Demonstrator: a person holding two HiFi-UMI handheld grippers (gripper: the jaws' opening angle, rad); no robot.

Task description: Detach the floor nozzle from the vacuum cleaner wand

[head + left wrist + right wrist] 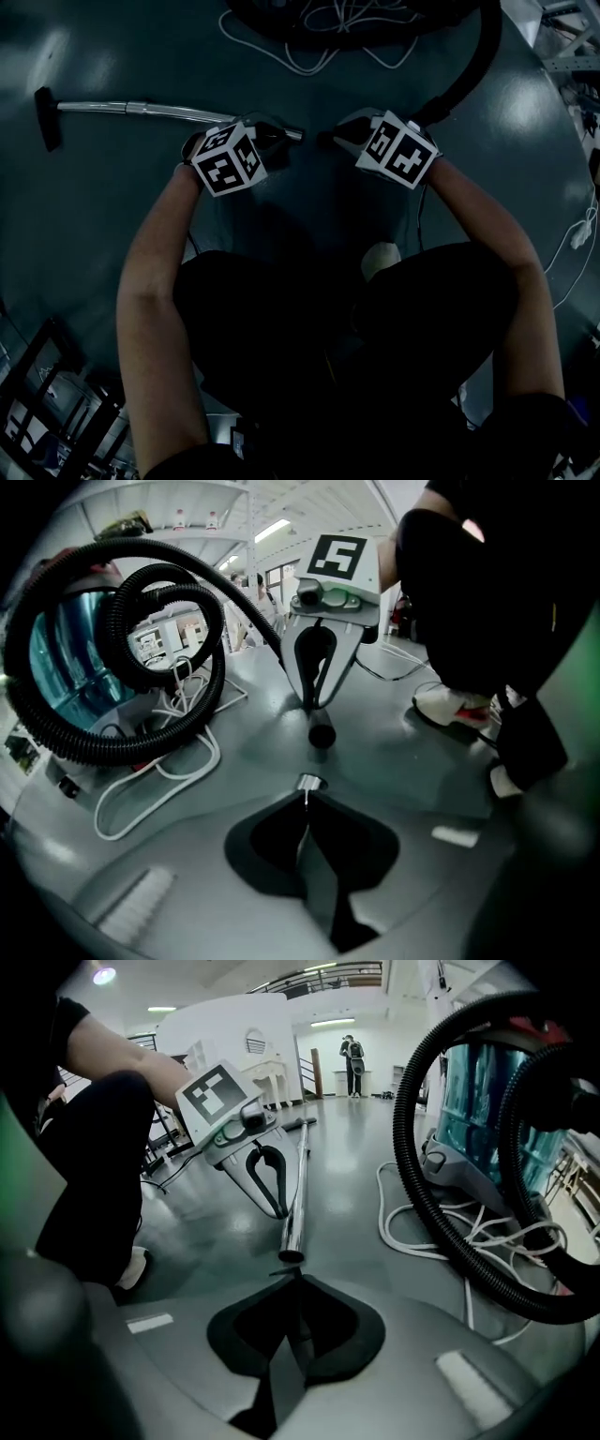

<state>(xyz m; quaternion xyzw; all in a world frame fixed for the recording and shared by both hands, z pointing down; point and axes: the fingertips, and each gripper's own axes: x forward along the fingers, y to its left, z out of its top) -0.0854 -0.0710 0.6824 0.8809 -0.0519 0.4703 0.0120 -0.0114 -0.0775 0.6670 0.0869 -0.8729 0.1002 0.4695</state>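
Observation:
The chrome wand (169, 112) lies on the dark floor, with the black floor nozzle (44, 117) on its far left end. Its open right end (292, 1253) lies apart from the black hose end (321, 731). My left gripper (281, 132) hovers at the wand's right end, jaws shut with nothing between them; the tube's chrome rim (309, 782) peeks out just past its tips. From the right gripper view its tips (278, 1211) meet beside the tube. My right gripper (334, 139) faces it, tips closed together (314, 703) just above the hose end.
The ribbed black hose (473, 66) curves away to the teal vacuum canister (487, 1119). White cable (309, 56) lies in loops on the floor by it. My legs and a light shoe (380, 259) are close below the grippers. A person (353, 1057) stands far off.

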